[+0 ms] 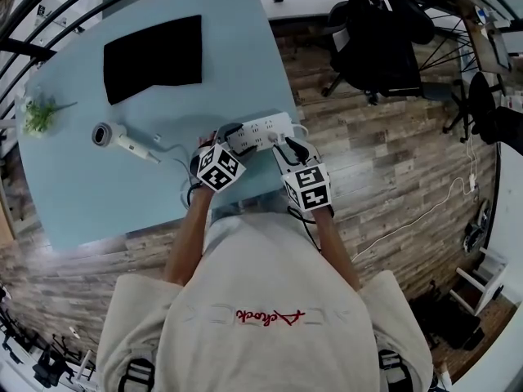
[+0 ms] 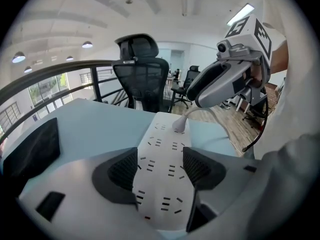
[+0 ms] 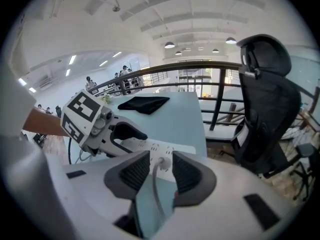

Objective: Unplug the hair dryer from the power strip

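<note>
A white power strip (image 1: 260, 131) lies at the near edge of the light blue table (image 1: 98, 194). The white hair dryer (image 1: 122, 140) lies to its left, and its thin cord (image 1: 176, 158) trails toward the strip. In the left gripper view, my left gripper (image 2: 160, 166) stands open and wide astride the near end of the power strip (image 2: 162, 184). A white plug (image 2: 180, 125) sits in a far socket. My right gripper (image 3: 160, 171) is open around that plug (image 3: 160, 160); small gaps show at both pads. The plug's cord (image 3: 156, 194) runs back between the jaws.
A black cloth (image 1: 153, 58) lies at the table's far side and a small plant (image 1: 37, 114) at its left edge. Black office chairs (image 1: 376, 39) stand on the wooden floor to the right. A white cable (image 1: 425, 211) trails across that floor.
</note>
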A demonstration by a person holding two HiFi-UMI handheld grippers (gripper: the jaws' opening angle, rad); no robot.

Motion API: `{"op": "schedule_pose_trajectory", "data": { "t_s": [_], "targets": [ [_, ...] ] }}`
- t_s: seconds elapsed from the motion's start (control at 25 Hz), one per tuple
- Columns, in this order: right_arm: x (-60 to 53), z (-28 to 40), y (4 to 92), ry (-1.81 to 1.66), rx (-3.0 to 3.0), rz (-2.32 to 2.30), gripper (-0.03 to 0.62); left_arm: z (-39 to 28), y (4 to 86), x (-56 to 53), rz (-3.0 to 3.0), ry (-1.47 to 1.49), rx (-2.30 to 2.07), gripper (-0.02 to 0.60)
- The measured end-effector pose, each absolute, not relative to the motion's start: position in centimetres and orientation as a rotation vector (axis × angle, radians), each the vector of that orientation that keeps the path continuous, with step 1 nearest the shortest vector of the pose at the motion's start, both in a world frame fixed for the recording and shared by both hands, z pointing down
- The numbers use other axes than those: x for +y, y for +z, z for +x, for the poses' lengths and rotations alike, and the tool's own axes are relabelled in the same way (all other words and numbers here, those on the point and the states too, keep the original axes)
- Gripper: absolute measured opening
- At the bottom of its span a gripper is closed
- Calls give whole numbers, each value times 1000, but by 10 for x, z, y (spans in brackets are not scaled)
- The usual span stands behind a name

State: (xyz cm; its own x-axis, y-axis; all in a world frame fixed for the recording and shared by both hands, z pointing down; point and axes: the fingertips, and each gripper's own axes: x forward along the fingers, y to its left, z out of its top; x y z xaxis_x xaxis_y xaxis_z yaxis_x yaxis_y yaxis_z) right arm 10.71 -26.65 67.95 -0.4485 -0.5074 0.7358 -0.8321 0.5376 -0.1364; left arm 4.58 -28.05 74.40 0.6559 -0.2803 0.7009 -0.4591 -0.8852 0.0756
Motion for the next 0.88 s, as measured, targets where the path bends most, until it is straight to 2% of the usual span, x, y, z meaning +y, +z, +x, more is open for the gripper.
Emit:
{"op": "schedule_pose_trajectory", "data": {
  "t_s": [0.6, 0.72, 0.88],
  "targets": [
    [-279, 92, 723, 553, -1959, 953, 138, 46, 744, -280, 2632, 1045, -599, 272],
    [-278, 94, 730, 523, -1924, 944, 109, 46, 743, -280, 2632, 1045, -599, 272],
    [-279, 95, 731, 528, -1921, 928, 101, 46, 744, -280, 2633, 1045, -598, 271]
  ]
}}
